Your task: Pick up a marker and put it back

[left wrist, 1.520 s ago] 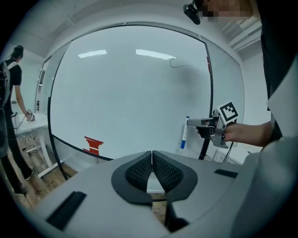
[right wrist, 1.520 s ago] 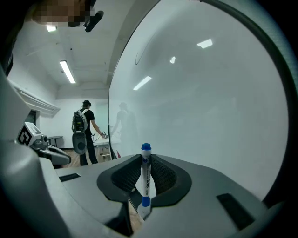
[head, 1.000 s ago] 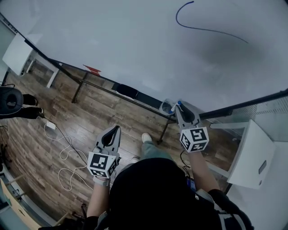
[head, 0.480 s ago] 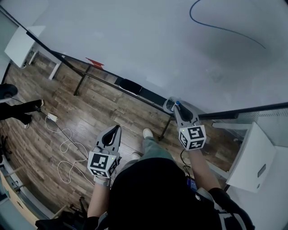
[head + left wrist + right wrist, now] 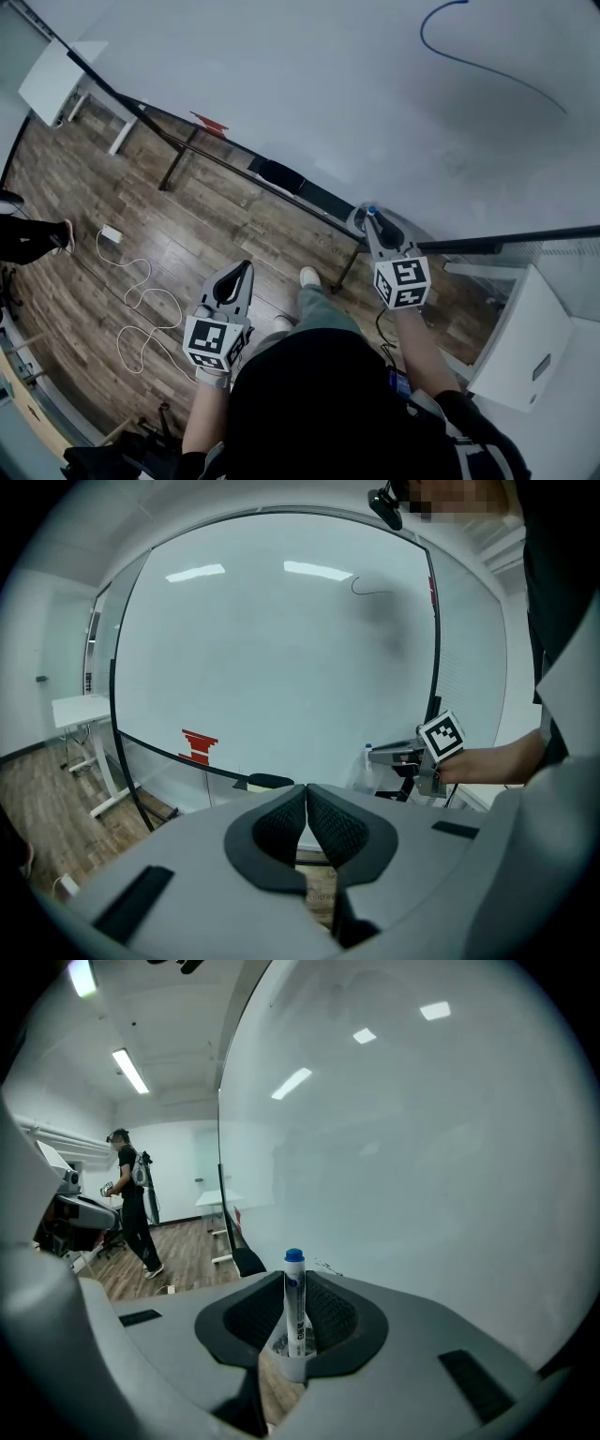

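Marker [image 5: 295, 1309]: upright, blue cap on top, at the centre of the right gripper view.
Right gripper [image 5: 376, 222]: jaws part-closed and pinching the marker's barrel about halfway up. It sits right of centre in the head view, against the foot of the whiteboard [image 5: 309, 84].
Left gripper [image 5: 306, 797]: jaws pressed together on nothing, held low at the lower left of the head view, well apart from the board.
Cup [image 5: 356, 218]: a translucent holder on the board's ledge [image 5: 225, 167]. The marker's lower end is at its rim or just inside — I cannot tell which.
Done: the marker is gripped.
Left: as I judge it, seating the marker in the cup, letting go and drawing the gripper clear — none of these shows as finished.
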The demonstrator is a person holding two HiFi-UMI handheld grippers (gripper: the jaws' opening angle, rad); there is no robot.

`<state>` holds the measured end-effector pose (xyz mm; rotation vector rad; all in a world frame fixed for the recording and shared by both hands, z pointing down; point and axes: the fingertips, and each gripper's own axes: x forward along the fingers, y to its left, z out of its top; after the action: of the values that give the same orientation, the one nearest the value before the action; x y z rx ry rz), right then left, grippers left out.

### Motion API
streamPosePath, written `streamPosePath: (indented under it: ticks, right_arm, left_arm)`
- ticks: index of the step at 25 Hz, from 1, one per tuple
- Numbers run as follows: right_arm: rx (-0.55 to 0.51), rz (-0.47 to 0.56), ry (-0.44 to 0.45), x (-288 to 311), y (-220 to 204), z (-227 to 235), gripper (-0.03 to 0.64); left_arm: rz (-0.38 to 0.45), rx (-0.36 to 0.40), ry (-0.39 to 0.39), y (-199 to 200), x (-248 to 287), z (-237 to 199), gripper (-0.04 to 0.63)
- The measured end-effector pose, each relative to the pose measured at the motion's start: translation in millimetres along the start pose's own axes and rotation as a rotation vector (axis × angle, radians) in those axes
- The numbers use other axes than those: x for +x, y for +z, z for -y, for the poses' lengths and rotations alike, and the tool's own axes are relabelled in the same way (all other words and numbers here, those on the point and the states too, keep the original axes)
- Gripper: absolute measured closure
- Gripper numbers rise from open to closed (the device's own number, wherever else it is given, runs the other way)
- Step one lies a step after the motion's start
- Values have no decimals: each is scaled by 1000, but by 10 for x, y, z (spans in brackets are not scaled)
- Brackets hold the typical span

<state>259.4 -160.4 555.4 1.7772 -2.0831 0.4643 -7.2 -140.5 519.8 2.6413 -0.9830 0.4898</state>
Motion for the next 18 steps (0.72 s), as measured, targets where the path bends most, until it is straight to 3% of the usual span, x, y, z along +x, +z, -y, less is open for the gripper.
streamPosePath:
  ticks: [10,18]
  right_arm:
    - [-33,56,44,-58,318,-242,518]
    - [-98,108,179,-26,684,-845,523]
  left_arm:
    - [50,2,47,79,-214,-67,574]
    - [112,-18,133,168,-499,-252,574]
